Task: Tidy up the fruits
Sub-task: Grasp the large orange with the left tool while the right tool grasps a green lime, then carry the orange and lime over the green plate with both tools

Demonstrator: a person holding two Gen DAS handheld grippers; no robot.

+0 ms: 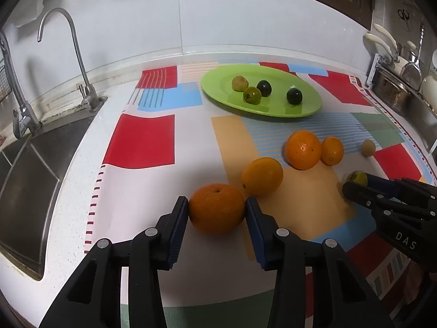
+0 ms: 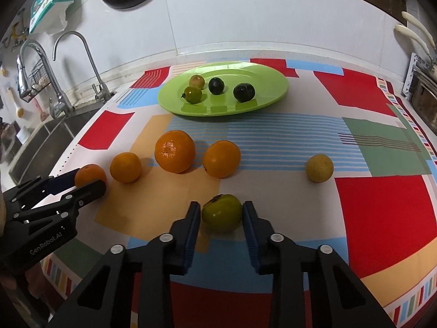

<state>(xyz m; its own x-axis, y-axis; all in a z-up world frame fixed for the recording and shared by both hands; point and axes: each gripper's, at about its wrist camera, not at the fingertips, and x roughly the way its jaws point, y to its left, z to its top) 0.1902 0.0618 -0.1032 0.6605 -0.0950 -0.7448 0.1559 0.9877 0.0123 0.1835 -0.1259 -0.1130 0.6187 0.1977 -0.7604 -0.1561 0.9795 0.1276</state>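
**Both claws closed on fruit, plate waiting behind**

Now, at the bottom centre of the left wrist view, the left claw is clenched on an orange, both pads touching its sides while it rests on the table. Likewise the right claw grasps a green fruit low in its own view, also resting on the patterned cloth. Probably both are gripped for carrying. Beyond, three more oranges and a small yellowish fruit lie loose mid-frame. Farthest, in the upper centre, the green plate already carries four small fruits, likely the sorting spot.
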